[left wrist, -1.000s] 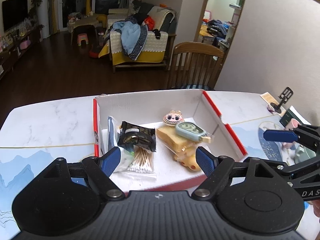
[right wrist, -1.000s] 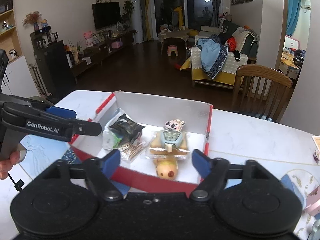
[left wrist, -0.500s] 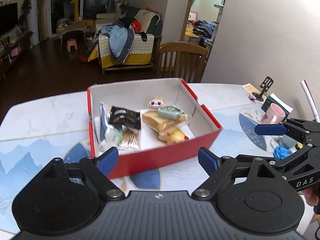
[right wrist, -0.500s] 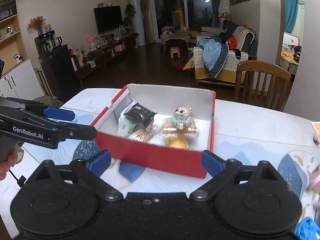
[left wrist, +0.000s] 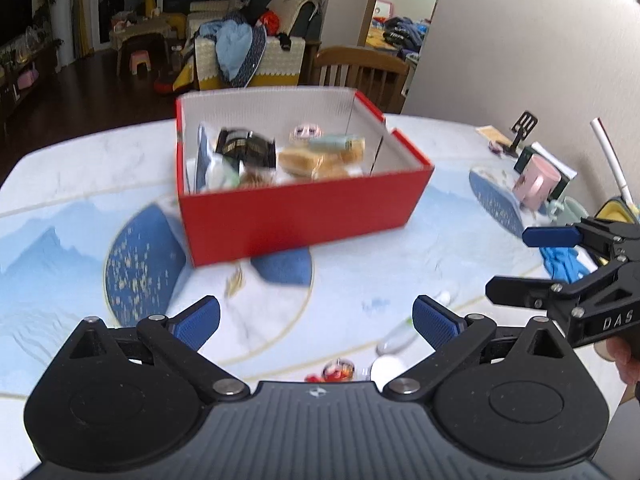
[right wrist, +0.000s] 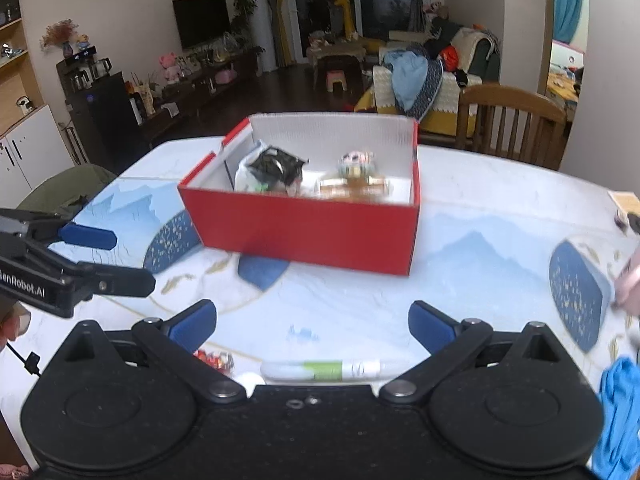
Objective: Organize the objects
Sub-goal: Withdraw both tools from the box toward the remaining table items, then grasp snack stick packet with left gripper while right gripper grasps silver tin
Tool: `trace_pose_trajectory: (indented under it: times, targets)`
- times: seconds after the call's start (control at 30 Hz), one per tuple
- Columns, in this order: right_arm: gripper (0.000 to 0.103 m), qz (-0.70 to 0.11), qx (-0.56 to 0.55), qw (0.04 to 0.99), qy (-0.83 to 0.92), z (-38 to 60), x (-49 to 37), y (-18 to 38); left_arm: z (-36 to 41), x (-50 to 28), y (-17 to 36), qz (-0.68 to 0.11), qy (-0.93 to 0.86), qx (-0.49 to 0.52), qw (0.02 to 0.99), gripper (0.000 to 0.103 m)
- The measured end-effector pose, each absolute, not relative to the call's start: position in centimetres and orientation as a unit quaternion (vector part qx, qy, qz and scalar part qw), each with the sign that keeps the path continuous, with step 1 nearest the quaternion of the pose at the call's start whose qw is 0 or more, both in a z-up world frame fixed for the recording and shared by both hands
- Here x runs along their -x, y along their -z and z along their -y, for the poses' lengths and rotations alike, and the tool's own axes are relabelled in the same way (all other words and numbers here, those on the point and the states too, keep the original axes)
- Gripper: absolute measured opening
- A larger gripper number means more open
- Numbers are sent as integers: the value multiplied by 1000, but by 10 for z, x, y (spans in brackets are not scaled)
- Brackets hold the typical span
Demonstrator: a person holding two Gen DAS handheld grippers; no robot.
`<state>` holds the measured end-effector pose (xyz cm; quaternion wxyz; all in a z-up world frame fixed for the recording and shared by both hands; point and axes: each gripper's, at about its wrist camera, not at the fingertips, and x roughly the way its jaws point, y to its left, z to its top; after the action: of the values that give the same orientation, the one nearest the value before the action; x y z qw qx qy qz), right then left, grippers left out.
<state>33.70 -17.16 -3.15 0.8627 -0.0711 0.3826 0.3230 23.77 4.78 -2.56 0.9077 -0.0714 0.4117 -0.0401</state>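
A red open box [left wrist: 304, 216] stands mid-table; it also shows in the right wrist view [right wrist: 304, 232]. Inside lie a black snack packet [left wrist: 246, 148], a yellow toy [left wrist: 316, 160] and a plastic bag [right wrist: 248, 172]. My left gripper [left wrist: 316, 320] is open and empty, well short of the box. My right gripper [right wrist: 312, 322] is open and empty above a white and green tube [right wrist: 324, 369] and a small red item [right wrist: 212, 358] on the table. Each gripper shows in the other's view: the right one [left wrist: 532, 260], the left one [right wrist: 120, 258].
A pink mug [left wrist: 536, 184], a green mug [left wrist: 566, 208], a phone stand [left wrist: 522, 130] and a blue cloth [left wrist: 564, 264] sit at the table's right side. The cloth also shows in the right wrist view [right wrist: 618, 408]. A wooden chair [right wrist: 512, 124] stands behind the table.
Both grippers have pulled back from over the box toward the table's near edge. The tube and the small red item have come into view below them.
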Motion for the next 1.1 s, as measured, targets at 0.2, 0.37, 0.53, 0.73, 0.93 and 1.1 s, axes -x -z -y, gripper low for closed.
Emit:
trace_pose_trajectory:
  times: [0.2,0.37,0.53,0.73,0.93,1.1]
  targets:
    - [102,-404,71,857,-313,171,-327,51,-38,-217,58,-437,38,54,897,103]
    - [102,-424,67,849,-309,169,-320,69,-25,-201,82,-443,38,38,895,103]
    - [102,-439,76,840,-310,160,-312,86,-12,-191,103,-456,40,38,888,103]
    - [100,-456,85,830,-310,150,-305,105,-1,-186,120,-466,37,40,883,103]
    - [95,-471,91,822,-306,145,-305,121,7,-183,130,-459,35,27,888,103]
    - [90,-480,105,813,-311,136,-303,131,10,-183,136,-460,37,25,887,103]
